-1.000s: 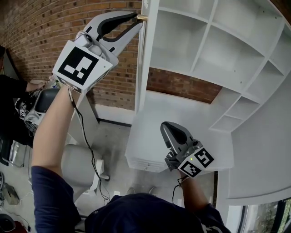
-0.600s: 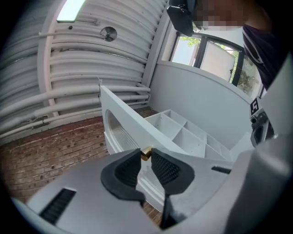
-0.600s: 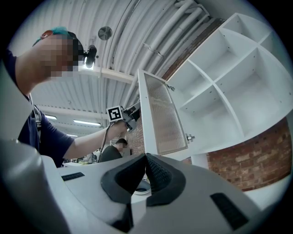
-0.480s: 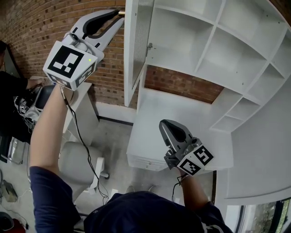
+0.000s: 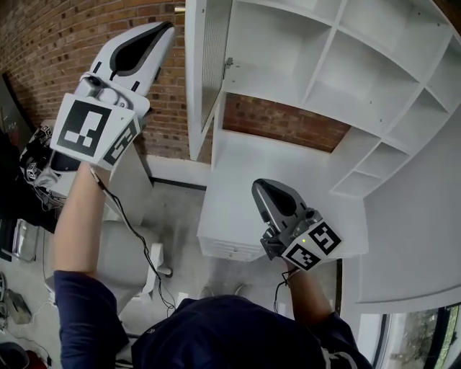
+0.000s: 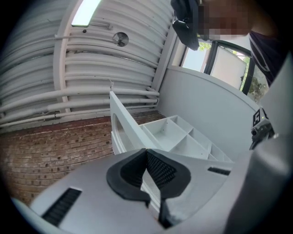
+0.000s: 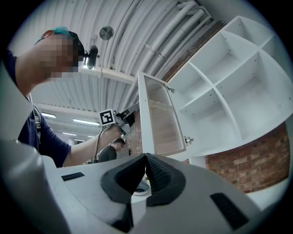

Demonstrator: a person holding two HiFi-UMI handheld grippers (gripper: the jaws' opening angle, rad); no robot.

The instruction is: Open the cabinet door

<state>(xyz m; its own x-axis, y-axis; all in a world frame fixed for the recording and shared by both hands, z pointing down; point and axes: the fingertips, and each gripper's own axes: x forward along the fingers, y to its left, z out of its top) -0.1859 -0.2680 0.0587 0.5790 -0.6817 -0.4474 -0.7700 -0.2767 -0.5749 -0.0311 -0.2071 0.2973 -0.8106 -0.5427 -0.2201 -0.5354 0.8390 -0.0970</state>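
The white cabinet door (image 5: 204, 72) with a ribbed glass panel stands swung open to the left of the white shelf unit (image 5: 288, 50). Its small brass knob (image 5: 178, 9) shows at the door's top outer edge. My left gripper (image 5: 167, 27) is raised just left of the door, apart from the knob, with its jaws shut on nothing. In the left gripper view the shut left gripper (image 6: 146, 153) points at the door's edge (image 6: 124, 121). My right gripper (image 5: 262, 187) hangs low over the desk, shut and empty. The right gripper view has the door (image 7: 162, 114) above the shut right gripper (image 7: 145, 157).
A white desk top (image 5: 245, 180) lies under the shelves, with open compartments (image 5: 374, 79) running to the right. A brick wall (image 5: 65, 43) is behind. A grey chair (image 5: 119, 259) stands at the lower left, and a cable (image 5: 137, 238) hangs from my left gripper.
The door has swung further open to the left. My left gripper has let go of the brass knob, drawn left and down, and closed its jaws. The right gripper has barely moved.
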